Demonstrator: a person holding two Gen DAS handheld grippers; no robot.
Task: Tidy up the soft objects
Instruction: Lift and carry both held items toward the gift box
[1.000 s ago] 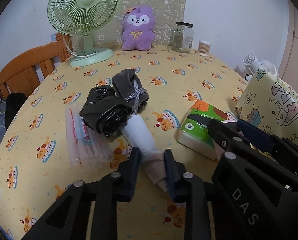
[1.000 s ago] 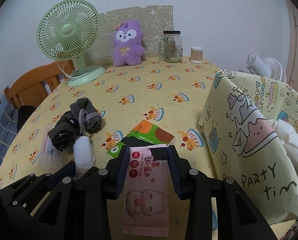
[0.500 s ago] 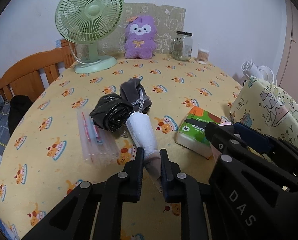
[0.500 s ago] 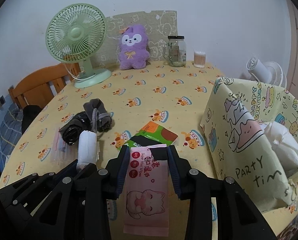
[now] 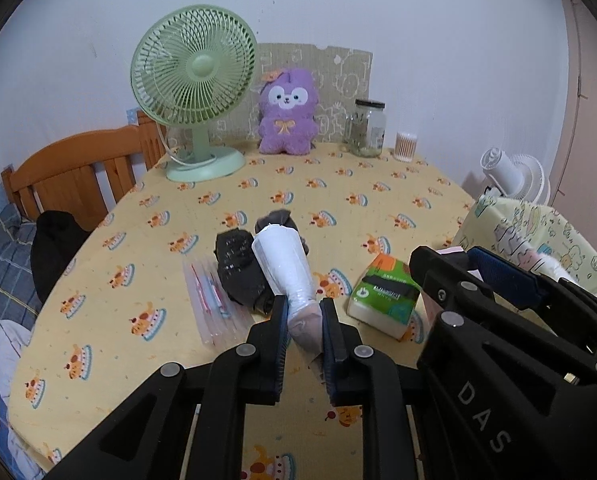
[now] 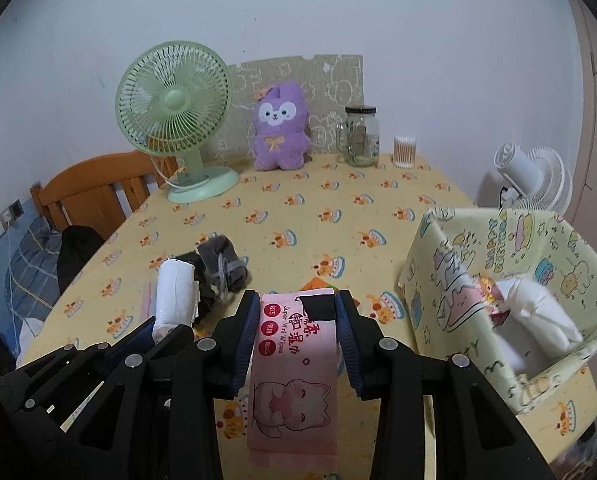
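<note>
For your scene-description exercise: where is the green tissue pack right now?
In the left wrist view, the green tissue pack lies on the yellow cake-print tablecloth, right of the white roll held in the left gripper, and left of the patterned fabric storage box.

The left tongs (image 5: pixel 303 316) closed on the white roll (image 5: pixel 284 268) (now lifted off the table).

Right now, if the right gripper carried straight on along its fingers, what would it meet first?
Likely the green tissue pack lying on the table just beyond the pink wipes pack that the right gripper holds. Depth is unclear; held high enough, it might pass over it.
</note>
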